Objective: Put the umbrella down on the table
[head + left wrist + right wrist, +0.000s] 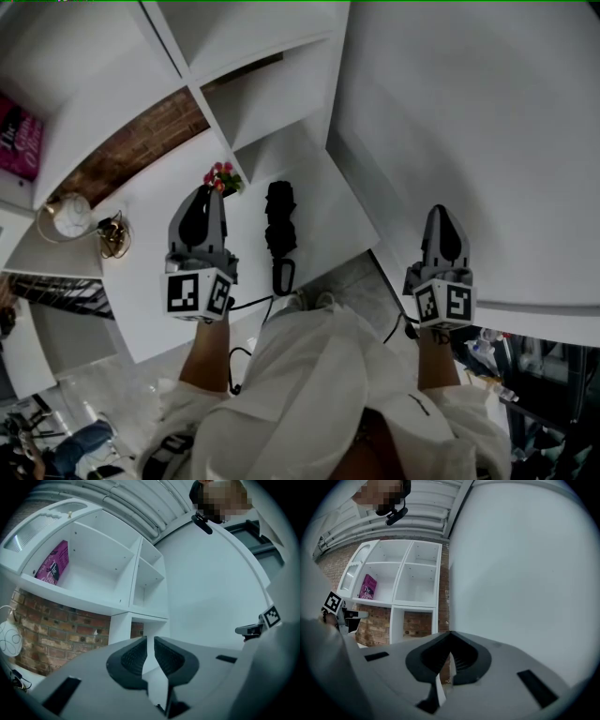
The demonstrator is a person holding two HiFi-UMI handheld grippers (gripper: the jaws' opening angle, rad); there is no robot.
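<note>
Only real text here: pink book [19,139] in white shelf [103,112] cubby. White script title, first word looks like "The", rest too blurry to read. Marker squares [199,292] on cubes of left claw [202,195] and right claw [441,214] are just black-and-white codes, no letters or numbers.
</note>
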